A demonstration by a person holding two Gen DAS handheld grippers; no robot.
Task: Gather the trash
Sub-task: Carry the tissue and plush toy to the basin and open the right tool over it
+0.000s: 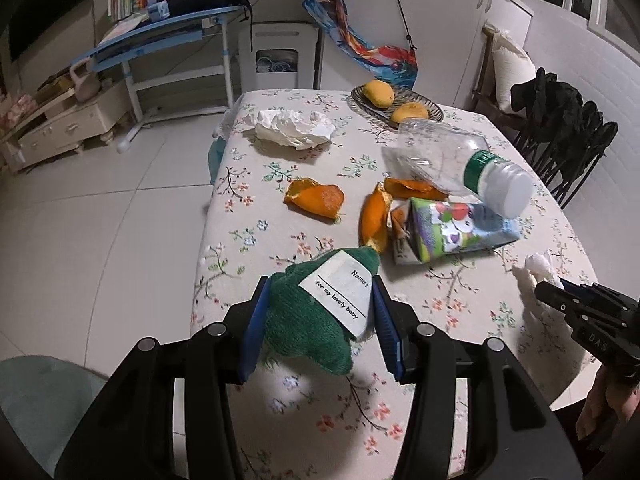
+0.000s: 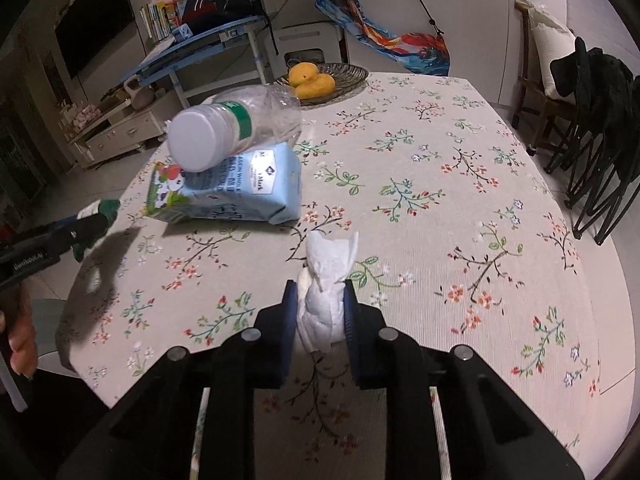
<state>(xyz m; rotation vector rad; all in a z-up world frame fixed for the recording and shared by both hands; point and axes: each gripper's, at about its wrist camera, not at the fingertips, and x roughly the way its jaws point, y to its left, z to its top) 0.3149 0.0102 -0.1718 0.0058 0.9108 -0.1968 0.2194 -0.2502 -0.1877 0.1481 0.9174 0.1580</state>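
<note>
My right hand-held gripper [image 2: 320,308] pinches a crumpled white tissue [image 2: 326,280] over the floral bench's [image 2: 460,200] bare near edge; my left hand-held gripper [image 1: 318,312] clamps a green knitted cloth [image 1: 308,320].

Mangoes [image 1: 378,93] 2; peel pieces [image 1: 315,199] 3; tissue wads [image 1: 294,128] 2; bottle [image 1: 460,156] 1; carton [image 1: 452,228] 1.

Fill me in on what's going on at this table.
A person is clearing trash with two handheld grippers. The left gripper is shut on a green knitted cloth; the right gripper is shut on a crumpled tissue. Still lying on the floral tablecloth are a plastic bottle resting on a milk carton, orange peels and another tissue wad.
</note>
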